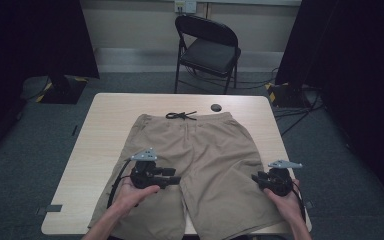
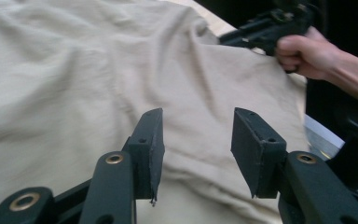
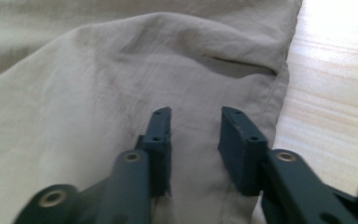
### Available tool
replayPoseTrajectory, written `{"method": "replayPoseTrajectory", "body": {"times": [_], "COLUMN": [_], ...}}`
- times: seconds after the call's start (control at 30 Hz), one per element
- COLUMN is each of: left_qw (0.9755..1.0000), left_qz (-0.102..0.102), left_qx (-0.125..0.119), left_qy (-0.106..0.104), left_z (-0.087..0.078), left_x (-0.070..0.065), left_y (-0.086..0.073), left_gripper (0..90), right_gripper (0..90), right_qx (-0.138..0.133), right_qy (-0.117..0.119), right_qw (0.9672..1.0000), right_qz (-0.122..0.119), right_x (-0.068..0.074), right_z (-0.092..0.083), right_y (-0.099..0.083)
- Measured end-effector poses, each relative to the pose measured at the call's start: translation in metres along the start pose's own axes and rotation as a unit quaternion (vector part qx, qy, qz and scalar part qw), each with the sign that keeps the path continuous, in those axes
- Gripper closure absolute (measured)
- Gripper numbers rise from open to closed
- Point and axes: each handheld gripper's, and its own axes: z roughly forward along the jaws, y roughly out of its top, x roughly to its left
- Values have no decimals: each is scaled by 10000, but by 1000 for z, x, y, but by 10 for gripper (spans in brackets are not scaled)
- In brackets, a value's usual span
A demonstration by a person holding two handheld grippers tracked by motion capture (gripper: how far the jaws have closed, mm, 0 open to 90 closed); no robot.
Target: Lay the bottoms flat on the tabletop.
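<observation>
My tan shorts (image 1: pixel 195 165) lie flat, waistband away; left tongs (image 1: pixel 172 180) (spread, empty) hover mid-crotch, right tongs (image 1: pixel 256 178), also spread, near the outer seam.

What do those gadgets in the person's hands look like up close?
Each hand grips a chunky black device. The left tongs and right tongs both end in two flat, rectangular black jaws on hinged black arms with brass-coloured rivets. A grey three-cornered plate sits on top of each, and a black cable loops from the left one. The forearms are bare, with no sleeves in view.
</observation>
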Motion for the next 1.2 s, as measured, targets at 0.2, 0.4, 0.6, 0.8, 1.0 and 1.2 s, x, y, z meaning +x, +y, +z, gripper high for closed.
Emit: {"method": "replayPoseTrajectory", "body": {"times": [0.2,0.4,0.6,0.8,1.0,1.2], "left_qw": [9993,9987,9977,9954,9902,9876], "left_qz": [-234,-193,-267,-500,-410,-384], "left_qx": [9,125,133,83,326,589], "left_qy": [283,460,603,809,1295,1401], "left_z": [-21,-37,-62,-81,-90,-79], "left_x": [17,27,47,63,82,93], "left_y": [-10,-14,-19,-29,-45,-68], "left_gripper": [500,483,526,549,521,527], "right_gripper": [510,362,313,247,195,189], "right_qx": [-191,-8,-317,-460,-137,112], "right_qy": [-27,-118,15,-75,-266,-434], "right_qw": [9995,9986,9993,9988,9994,9988], "right_qz": [-241,-506,-216,-180,-177,-172], "right_x": [9,22,17,22,25,25], "right_z": [-13,-23,-30,-7,17,24], "right_y": [-20,-30,-10,19,22,17]}}
